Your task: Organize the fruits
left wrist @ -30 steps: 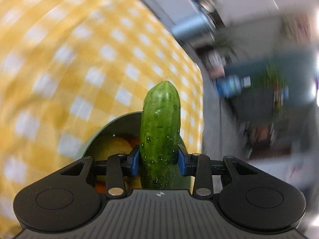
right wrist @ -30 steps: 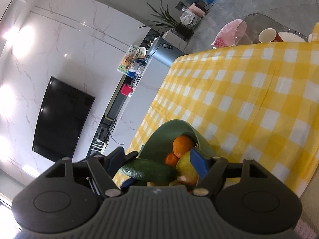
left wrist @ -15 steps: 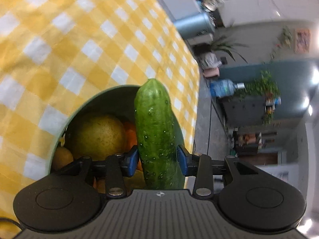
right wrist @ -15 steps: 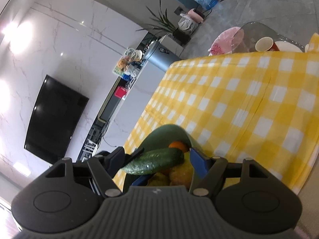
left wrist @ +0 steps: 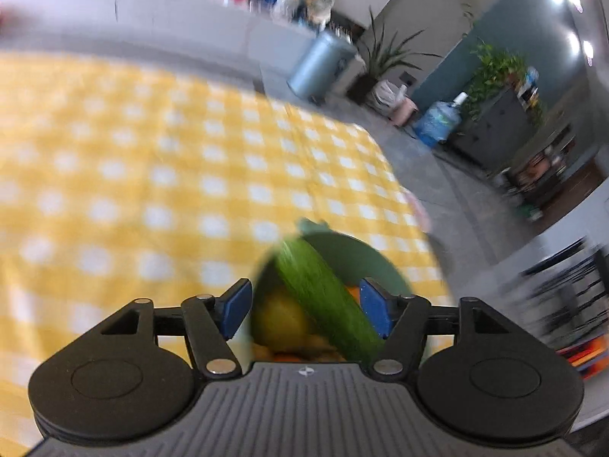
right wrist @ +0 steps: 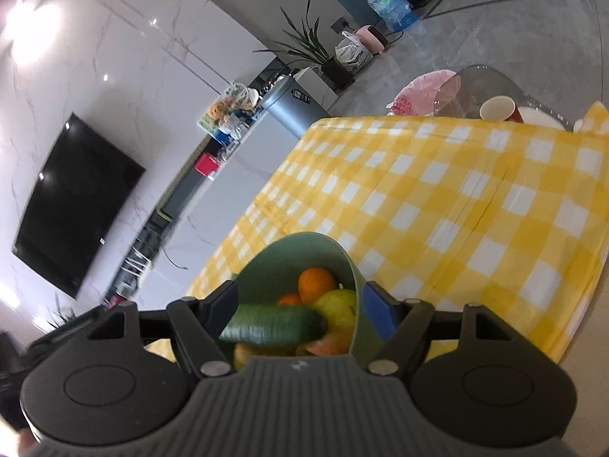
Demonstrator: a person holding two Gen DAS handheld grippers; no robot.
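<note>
A green bowl [right wrist: 300, 255] stands near the edge of the yellow checked tablecloth [right wrist: 456, 198]. It holds oranges [right wrist: 316, 283], a yellow-green pear [right wrist: 340, 306] and a green cucumber [right wrist: 274, 328] lying on top. My right gripper [right wrist: 300, 310] is open with its fingers on either side of the bowl. In the blurred left wrist view my left gripper [left wrist: 306, 304] is open above the bowl [left wrist: 357, 262], with the cucumber [left wrist: 323, 297] lying loose between its blue pads [left wrist: 236, 306].
A red paper cup [right wrist: 498, 108], a white plate [right wrist: 540, 118] and a clear glass item [right wrist: 472, 83] stand at the table's far end. Beyond the table's edge are a grey bin [right wrist: 289, 106], a potted plant [right wrist: 316, 49] and a water bottle [right wrist: 388, 2].
My left gripper has opened and let go of the cucumber, which now lies in the bowl. The left view has swung round. The right gripper has stayed open by the bowl.
</note>
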